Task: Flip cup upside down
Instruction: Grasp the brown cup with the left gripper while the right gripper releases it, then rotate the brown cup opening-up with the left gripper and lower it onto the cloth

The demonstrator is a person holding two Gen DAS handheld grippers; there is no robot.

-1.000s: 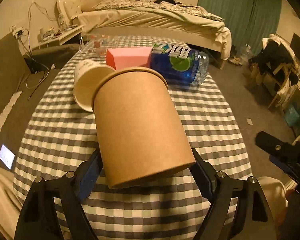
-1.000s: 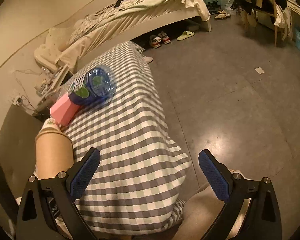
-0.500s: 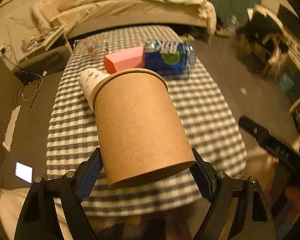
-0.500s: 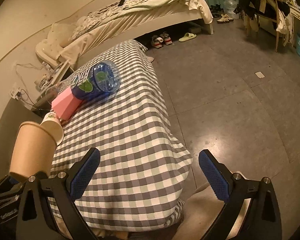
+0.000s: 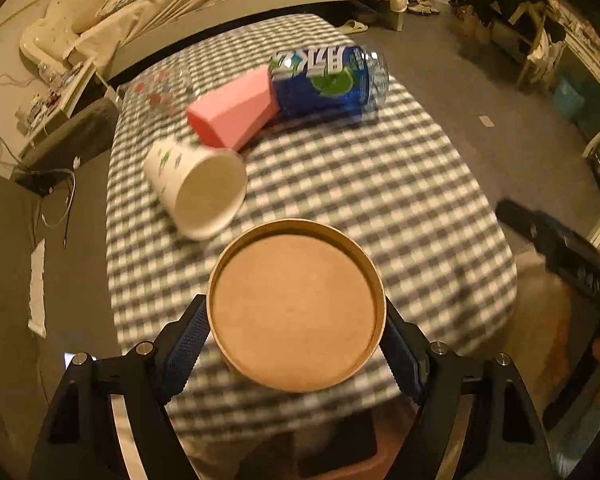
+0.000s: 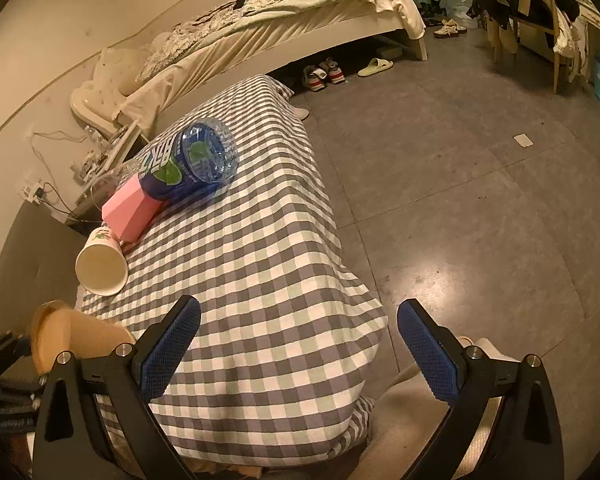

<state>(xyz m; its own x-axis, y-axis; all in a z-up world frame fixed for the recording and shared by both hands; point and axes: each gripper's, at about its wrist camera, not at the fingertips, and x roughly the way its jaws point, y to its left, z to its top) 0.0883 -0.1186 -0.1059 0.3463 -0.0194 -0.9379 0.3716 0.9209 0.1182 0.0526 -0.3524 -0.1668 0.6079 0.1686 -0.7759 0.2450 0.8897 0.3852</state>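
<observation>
The left tongs (image 5: 296, 344) are closed on a brown paper cup (image 5: 297, 305), blue pads pressing its sides at 9 and 3 o'clock, its flat base facing the camera above the near edge of the checked desk (image 5: 400, 208). The right tongs (image 6: 298, 348) hang wide open and empty over the desk's near right corner. The cup looks light, stiff enough to hold yet easy to crush, so the mid-wall is probably the safest hold. Beyond, at 11 o'clock, a white paper cup (image 5: 198, 190) lies on its side, mouth toward the camera, close enough to crowd a set-down. Farther off lie a pink box (image 5: 234, 114), a blue bottle (image 5: 328, 80) touching it, and a clear glass (image 5: 160, 90).
</observation>
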